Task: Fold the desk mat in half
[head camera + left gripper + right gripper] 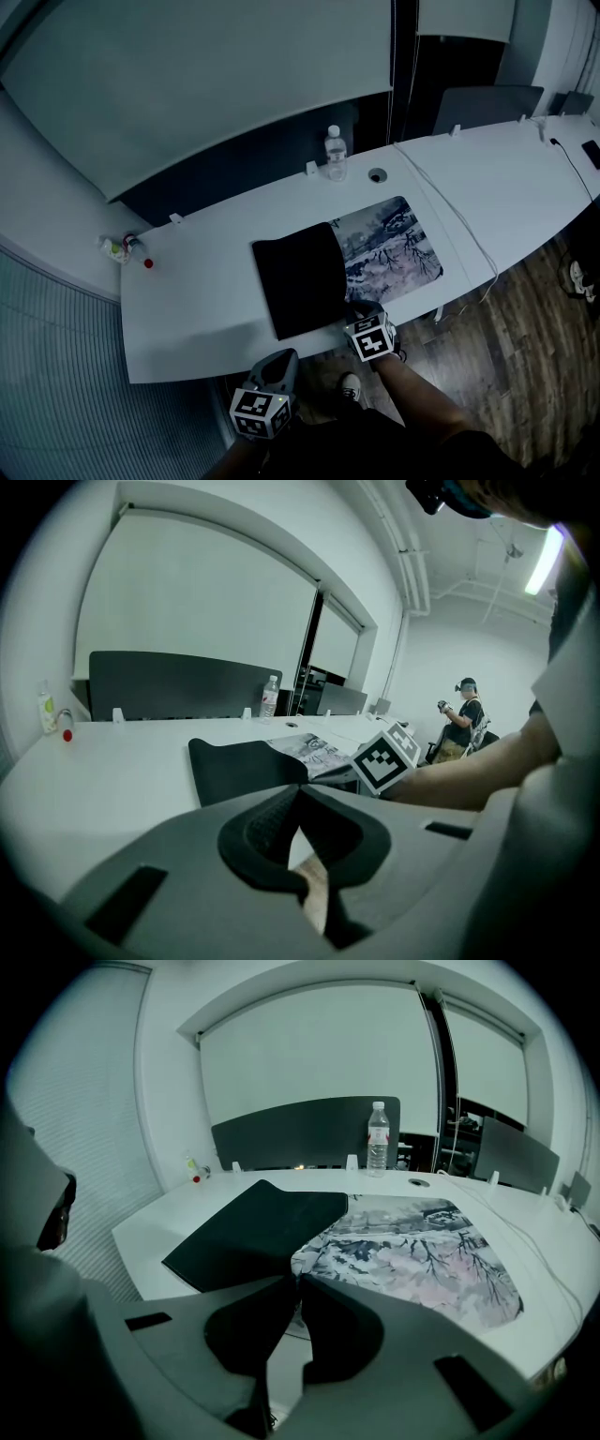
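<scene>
A long white curved table [206, 300] carries the desk mat [394, 248], a thin rectangular sheet with a grey-and-pink ink landscape on top and black underneath. It lies at the table's front edge, about mid-length. Its left part is turned over as a black flap [300, 281], so the fold looks partly made, short of halfway.

The right gripper [296, 1276] sits at the table's front edge, its fingers pressed together on what looks like the flap's near corner. The left gripper [299, 789] hangs just off the table's front edge, fingers together on nothing. A clear plastic water bottle [336, 153] stands at the table's back edge.

The mat looks light, limp and probably grippy underneath. It should bend easily, but is likely to sag and skew if led by one corner. The best grips are the flap's two free corners, pinched thinly at the edge.
</scene>
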Motion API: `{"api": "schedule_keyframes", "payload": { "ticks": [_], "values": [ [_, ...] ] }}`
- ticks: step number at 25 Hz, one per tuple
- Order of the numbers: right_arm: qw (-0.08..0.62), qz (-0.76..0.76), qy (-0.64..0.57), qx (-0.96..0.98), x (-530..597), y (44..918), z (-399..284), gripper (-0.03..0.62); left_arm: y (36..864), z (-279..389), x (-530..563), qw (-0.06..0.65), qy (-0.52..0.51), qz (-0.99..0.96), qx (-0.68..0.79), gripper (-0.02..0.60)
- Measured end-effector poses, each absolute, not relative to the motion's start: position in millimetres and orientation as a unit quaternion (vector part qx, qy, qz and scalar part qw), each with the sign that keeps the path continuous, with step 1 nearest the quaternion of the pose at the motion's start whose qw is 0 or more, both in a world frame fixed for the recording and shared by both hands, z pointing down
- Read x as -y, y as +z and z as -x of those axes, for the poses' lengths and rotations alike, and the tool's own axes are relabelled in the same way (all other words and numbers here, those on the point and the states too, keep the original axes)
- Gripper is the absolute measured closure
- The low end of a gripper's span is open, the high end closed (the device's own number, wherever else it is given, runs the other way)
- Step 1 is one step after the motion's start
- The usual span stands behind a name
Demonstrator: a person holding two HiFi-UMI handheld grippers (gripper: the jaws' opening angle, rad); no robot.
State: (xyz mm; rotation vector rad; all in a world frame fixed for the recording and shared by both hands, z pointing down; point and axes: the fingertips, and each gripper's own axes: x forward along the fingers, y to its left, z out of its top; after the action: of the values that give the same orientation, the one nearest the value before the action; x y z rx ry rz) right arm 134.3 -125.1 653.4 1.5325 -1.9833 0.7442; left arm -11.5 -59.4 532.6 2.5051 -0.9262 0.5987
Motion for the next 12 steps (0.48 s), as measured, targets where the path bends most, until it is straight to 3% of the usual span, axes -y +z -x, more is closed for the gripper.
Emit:
{"api": "schedule_keyframes", "payload": {
  "ticks": [12],
  "values": [
    [0.254, -0.575, 0.286, 0.723, 124, 658, -169, 0.554, 535, -27, 68, 0.199, 0.221, -0.901, 0.316, 0.577]
  ]
}}
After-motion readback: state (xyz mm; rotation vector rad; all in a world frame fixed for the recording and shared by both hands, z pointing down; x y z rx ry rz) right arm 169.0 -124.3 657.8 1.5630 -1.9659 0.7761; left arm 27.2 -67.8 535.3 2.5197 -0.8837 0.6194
